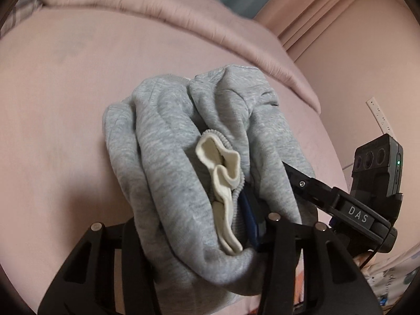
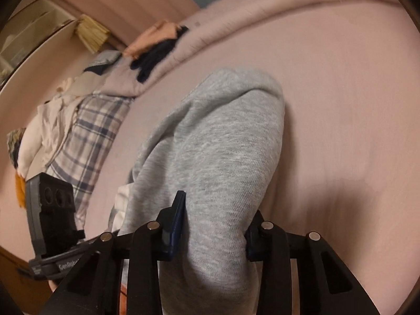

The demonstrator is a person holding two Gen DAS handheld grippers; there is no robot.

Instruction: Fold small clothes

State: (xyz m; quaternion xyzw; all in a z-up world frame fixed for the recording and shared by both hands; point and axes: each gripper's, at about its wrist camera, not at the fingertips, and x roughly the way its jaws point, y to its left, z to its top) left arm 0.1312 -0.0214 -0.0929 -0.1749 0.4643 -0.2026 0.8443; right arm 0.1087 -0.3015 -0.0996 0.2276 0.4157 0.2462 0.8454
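A small grey fleece garment (image 1: 183, 141) with a cream lining (image 1: 223, 173) hangs bunched over a pink bed sheet (image 1: 52, 105). My left gripper (image 1: 210, 239) is shut on its lower edge, cloth draped over the fingers. The right gripper (image 1: 296, 181) comes in from the right and grips the same garment beside it. In the right wrist view the grey garment (image 2: 218, 157) fills the middle. My right gripper (image 2: 212, 225) is shut on it, with blue pads (image 2: 177, 220) pressed on the cloth. The left gripper's body (image 2: 52, 218) shows at the lower left.
A pink duvet (image 1: 183, 13) lies rolled along the far side of the bed. A plaid pillow (image 2: 92, 136), white clothes (image 2: 44, 136) and dark and peach clothes (image 2: 155, 44) lie at the bed's head. A wall with a power strip (image 1: 378, 115) is at the right.
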